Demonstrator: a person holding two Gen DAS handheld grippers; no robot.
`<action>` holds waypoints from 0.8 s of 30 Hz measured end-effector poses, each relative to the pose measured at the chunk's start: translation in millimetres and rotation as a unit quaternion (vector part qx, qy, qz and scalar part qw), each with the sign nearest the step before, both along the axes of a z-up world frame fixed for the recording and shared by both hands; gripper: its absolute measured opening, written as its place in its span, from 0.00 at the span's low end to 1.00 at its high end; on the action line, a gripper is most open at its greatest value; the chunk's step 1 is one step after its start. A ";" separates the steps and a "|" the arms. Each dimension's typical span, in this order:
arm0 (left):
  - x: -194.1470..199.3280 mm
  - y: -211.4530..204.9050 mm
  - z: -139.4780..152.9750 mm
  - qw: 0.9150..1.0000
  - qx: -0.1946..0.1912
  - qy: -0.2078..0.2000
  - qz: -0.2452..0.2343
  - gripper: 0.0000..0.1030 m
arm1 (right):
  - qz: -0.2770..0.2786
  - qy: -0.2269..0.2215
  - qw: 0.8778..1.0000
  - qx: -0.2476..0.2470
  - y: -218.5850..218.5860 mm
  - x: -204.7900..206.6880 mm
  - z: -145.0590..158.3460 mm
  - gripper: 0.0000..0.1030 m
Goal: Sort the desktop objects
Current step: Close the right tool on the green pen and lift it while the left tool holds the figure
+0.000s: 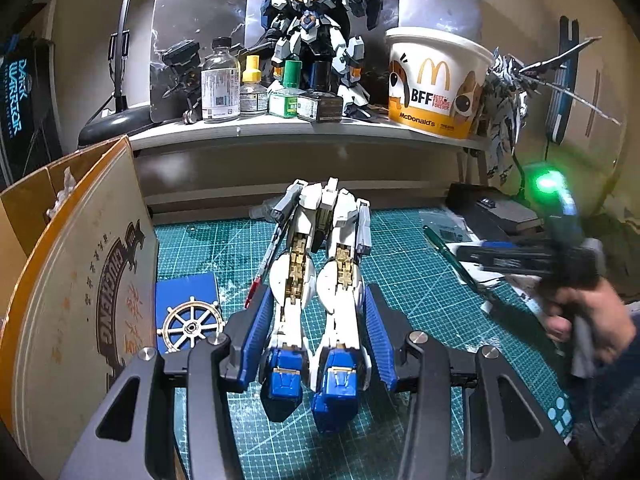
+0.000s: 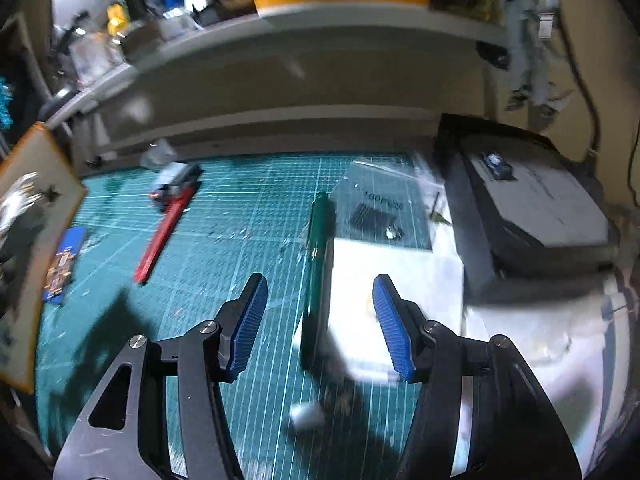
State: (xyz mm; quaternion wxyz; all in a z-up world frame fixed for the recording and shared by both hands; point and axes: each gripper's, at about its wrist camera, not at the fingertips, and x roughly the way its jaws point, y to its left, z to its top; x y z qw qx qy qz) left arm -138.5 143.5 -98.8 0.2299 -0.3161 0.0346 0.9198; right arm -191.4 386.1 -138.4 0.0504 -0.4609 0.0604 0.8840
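Gripping the white robot model [image 1: 316,292], left gripper [image 1: 316,336] above cutting mat [image 1: 420,280].

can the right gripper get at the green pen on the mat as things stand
Probably yes: the green pen lies uncovered between the open right gripper fingers, along the edge of a white sheet, nothing over it.

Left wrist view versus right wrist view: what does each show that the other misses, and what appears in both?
Only the left wrist view: the left tool shut on a white and blue robot model, a second robot model and bottles sharp on the shelf, and the person's hand.

Only the right wrist view: the right tool open over a green pen, and a red strip.

Both: the green cutting mat, the yellow and white bucket, and the black box.
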 end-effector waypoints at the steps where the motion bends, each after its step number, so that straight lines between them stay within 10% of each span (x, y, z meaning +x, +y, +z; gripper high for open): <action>1: 0.5 -0.7 0.1 1.000 0.002 -0.001 -0.003 0.45 | 0.002 -0.006 1.000 0.007 -2.0 -6.2 -3.4 0.50; 11: 0.0 -7.3 5.1 1.000 0.021 -0.003 -0.013 0.45 | 0.018 -0.013 0.999 0.034 -13.0 -26.6 -24.5 0.42; 16: -0.7 -8.7 6.0 1.000 0.025 -0.004 -0.014 0.45 | 0.014 -0.005 0.999 0.029 -12.0 -23.4 -21.9 0.13; 24: 1.2 -5.5 8.0 1.000 0.019 -0.002 -0.016 0.45 | 0.008 0.017 1.000 -0.016 -3.8 -13.5 -7.5 0.12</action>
